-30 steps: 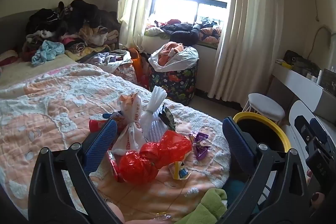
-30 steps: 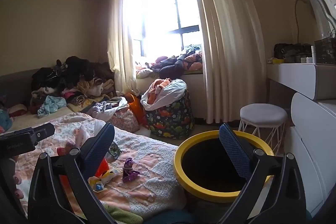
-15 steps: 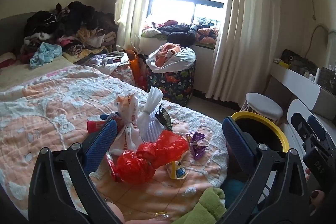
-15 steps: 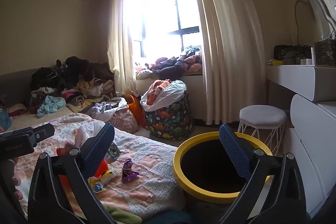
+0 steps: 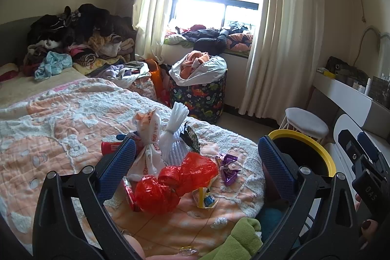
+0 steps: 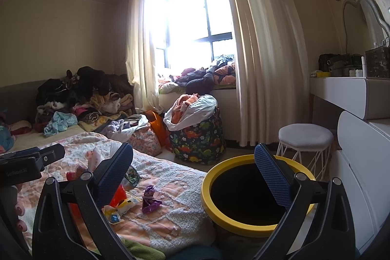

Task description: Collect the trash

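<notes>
Trash lies in a heap on the bed's quilt: a crumpled red plastic bag, two knotted white bags, a purple wrapper and a small yellow packet. My left gripper hovers over the heap, open, nothing between its blue pads. My right gripper is open and empty too, between the bed corner and a black bin with a yellow rim. The purple wrapper and yellow packet show in the right wrist view. The bin stands right of the bed.
Clothes are piled at the bed's far end and on the window sill. A dinosaur-print laundry basket and a white stool stand on the floor by the curtains. A white dresser runs along the right wall.
The left gripper has drawn back and tilted a little, so the trash heap sits slightly higher and farther in its view. The right gripper has barely moved.
</notes>
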The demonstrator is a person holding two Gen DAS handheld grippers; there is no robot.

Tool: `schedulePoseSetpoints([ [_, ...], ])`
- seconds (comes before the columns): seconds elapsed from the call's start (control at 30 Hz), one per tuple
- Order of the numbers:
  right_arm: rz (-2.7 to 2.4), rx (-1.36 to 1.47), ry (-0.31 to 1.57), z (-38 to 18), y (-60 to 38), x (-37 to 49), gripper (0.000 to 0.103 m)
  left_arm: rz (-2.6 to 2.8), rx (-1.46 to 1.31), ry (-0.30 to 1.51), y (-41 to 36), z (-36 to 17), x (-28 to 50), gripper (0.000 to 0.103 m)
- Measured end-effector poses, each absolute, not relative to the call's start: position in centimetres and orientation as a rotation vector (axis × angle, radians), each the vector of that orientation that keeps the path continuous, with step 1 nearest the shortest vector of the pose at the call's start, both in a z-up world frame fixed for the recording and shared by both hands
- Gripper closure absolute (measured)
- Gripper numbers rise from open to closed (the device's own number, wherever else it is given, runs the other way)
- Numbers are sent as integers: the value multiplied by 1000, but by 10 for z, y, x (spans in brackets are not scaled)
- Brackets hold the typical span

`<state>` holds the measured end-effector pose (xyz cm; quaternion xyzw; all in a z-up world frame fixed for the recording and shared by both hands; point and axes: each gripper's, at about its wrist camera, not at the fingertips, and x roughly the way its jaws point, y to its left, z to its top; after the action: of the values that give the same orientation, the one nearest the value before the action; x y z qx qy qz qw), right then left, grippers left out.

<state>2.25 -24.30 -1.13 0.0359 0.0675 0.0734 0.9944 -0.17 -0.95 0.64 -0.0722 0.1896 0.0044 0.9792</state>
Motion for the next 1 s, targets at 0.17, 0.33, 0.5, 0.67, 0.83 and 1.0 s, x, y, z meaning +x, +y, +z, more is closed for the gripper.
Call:
schedulePoseSetpoints([
  [0.17,146,72,134,-12,-243,22,6,7,-144,381,-10,7,-2,10],
  [0.33,146,73,133,-12,-243,22,6,7,-146,384,-9,8,-3,10],
  [0.5,146,71,135,-11,-243,22,6,6,-146,385,-9,8,-2,10],
  [0.67,146,73,133,-11,-243,22,6,4,-147,387,-8,10,-3,10],
  [0.83,146,73,134,-12,-243,22,6,5,-145,387,-8,9,-3,10],
  [1.0,146,74,136,-12,-243,22,6,-7,-149,392,-9,9,-2,10],
])
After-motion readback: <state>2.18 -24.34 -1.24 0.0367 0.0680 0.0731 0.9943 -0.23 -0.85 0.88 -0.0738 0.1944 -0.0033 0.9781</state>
